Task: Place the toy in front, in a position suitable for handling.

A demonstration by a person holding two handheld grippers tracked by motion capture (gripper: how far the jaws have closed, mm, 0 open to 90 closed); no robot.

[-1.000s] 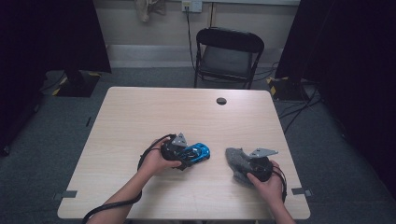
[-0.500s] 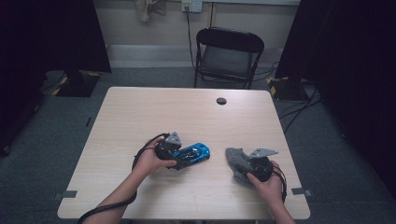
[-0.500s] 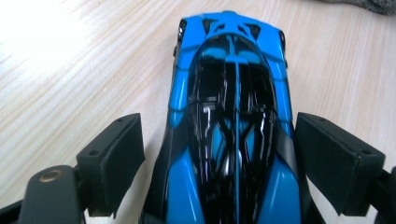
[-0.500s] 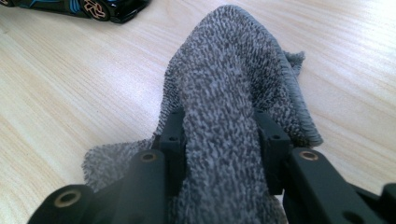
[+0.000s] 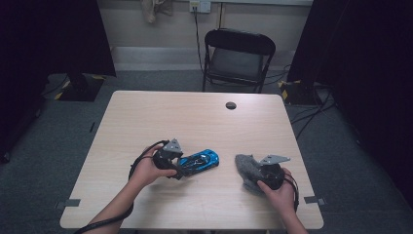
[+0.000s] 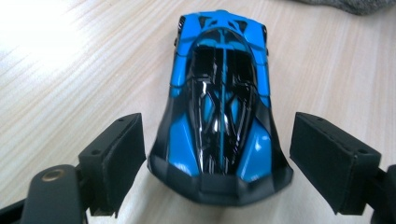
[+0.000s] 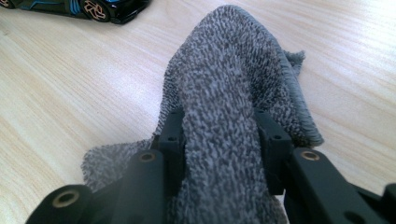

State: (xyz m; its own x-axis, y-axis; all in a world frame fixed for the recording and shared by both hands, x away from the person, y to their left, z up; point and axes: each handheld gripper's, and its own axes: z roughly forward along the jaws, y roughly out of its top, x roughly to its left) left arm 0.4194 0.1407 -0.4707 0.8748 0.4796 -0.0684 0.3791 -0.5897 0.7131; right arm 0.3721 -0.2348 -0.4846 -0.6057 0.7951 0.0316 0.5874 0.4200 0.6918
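Note:
A blue and black toy car (image 5: 200,160) (image 6: 219,98) lies on the wooden table (image 5: 195,117). My left gripper (image 5: 179,168) (image 6: 219,163) is open, its jaws on either side of the car's near end without touching it. A grey cloth (image 5: 246,168) (image 7: 233,88) lies to the right of the car. My right gripper (image 5: 263,183) (image 7: 219,140) is shut on a raised fold of that cloth. The car's wheel (image 7: 95,8) shows at the top left of the right gripper view.
A small black disc (image 5: 231,105) sits near the table's far edge. A black folding chair (image 5: 237,56) stands beyond the table. Cables trail from both grippers toward the near edge.
My left gripper has shifted slightly left and back along the car, now sitting at its near end. The right gripper and the cloth have stayed in place.

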